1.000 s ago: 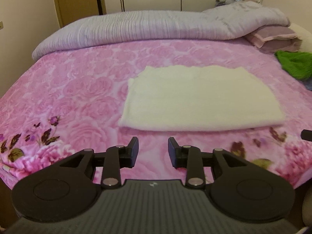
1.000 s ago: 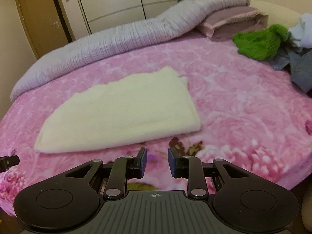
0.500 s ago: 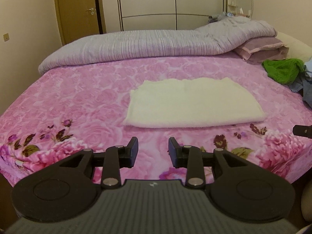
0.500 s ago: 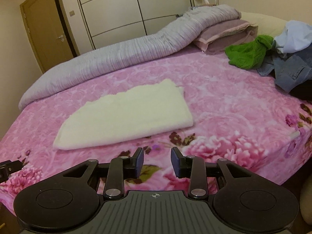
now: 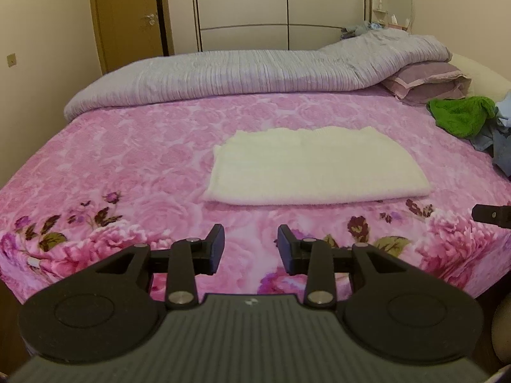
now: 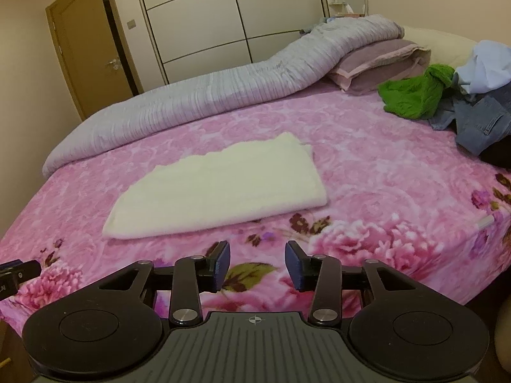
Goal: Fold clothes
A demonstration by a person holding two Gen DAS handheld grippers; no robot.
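Note:
A cream garment (image 5: 314, 167) lies folded into a flat rectangle on the pink floral bed cover (image 5: 127, 166); it also shows in the right wrist view (image 6: 220, 185). My left gripper (image 5: 250, 247) is open and empty, held above the bed's near edge, short of the garment. My right gripper (image 6: 257, 263) is open and empty, also back from the garment near the bed's front edge. A heap of unfolded clothes lies at the right: a green knit (image 6: 413, 94), a pale blue piece (image 6: 485, 65) and denim (image 6: 479, 121).
A rolled grey quilt (image 5: 239, 75) runs along the far side of the bed, with a mauve pillow (image 5: 428, 81) at its right end. Behind stand a wardrobe (image 5: 281, 6) and a wooden door (image 5: 127, 16). The other gripper's tip (image 5: 490, 215) shows at the right edge.
Both grippers have pulled back and up from the folded garment, so more of the bed and room shows. The right gripper's jaws have opened wider.

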